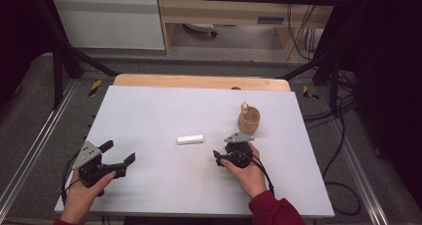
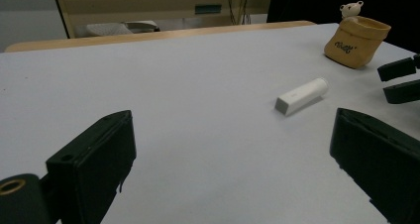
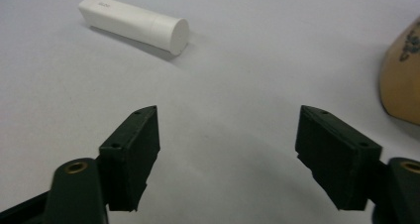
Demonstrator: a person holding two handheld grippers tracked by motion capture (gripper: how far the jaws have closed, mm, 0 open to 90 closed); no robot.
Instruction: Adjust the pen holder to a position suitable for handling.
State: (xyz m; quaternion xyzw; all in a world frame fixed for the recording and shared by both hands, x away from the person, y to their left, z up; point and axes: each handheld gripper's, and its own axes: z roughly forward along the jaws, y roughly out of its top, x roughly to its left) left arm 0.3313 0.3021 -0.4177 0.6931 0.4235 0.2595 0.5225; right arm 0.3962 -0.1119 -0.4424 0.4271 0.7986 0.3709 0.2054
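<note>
A white capped tube (image 1: 190,139) lies on its side in the middle of the white tabletop (image 1: 159,105). To its right stands a tan fabric pouch (image 1: 249,119) with a small white bear figure (image 1: 244,106) at its rim. My left gripper (image 1: 118,152) rests open near the front left, pointing toward the tube (image 2: 301,95), which lies well beyond its jaws. My right gripper (image 1: 218,158) sits just right of and nearer than the tube (image 3: 133,23), open with only bare table between its jaws. The pouch (image 3: 402,80) is at its right.
A wooden strip (image 1: 199,80) runs along the table's far edge. Black frame posts (image 1: 57,70) stand at the back corners, and cables (image 1: 338,135) hang off the right side. The right gripper's jaws (image 2: 398,80) show at the edge of the left gripper view.
</note>
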